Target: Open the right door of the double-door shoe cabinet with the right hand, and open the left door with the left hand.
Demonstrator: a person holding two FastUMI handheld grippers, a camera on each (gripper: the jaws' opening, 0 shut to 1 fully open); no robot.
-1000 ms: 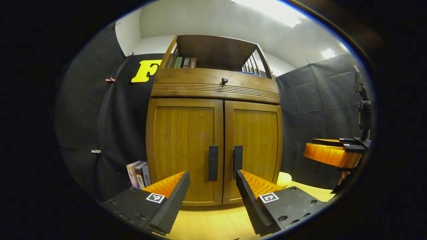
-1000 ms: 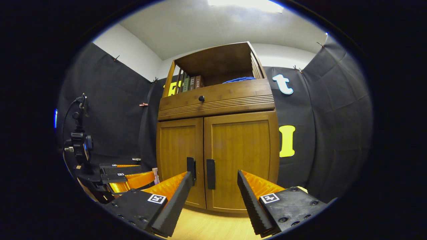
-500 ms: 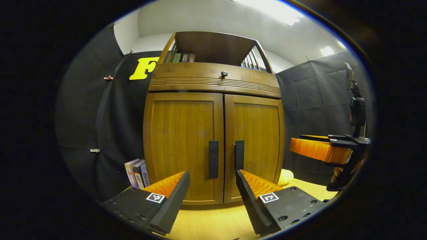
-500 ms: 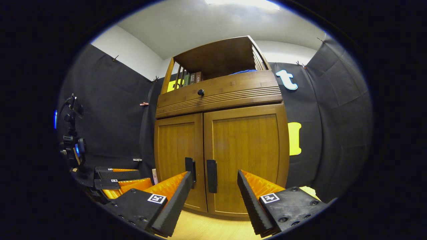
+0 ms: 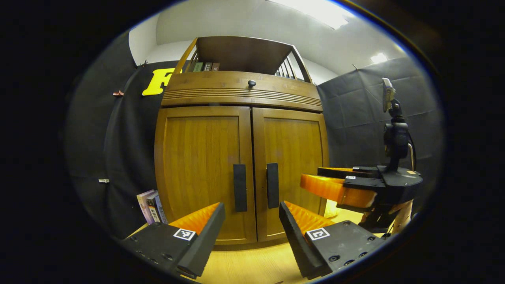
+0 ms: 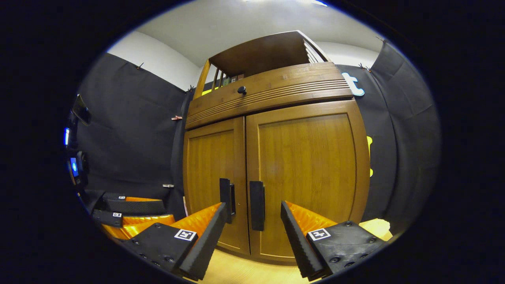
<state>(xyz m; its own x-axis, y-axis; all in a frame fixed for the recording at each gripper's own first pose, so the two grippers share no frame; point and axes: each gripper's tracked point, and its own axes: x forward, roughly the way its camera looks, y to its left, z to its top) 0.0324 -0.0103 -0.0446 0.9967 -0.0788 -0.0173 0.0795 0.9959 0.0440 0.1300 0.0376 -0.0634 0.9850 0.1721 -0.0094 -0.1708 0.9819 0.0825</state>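
My right claw [image 6: 252, 230], fingers apart, faces the right door's upright handle [image 6: 257, 205] straight ahead; my left claw [image 5: 251, 232] also gapes.

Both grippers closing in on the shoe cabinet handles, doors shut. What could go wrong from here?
1. The right door handle and left door handle sit side by side; the open right gripper might catch both.
2. The left gripper is close alongside, so the two may bump.
3. The books beside the cabinet could block the left door's swing.
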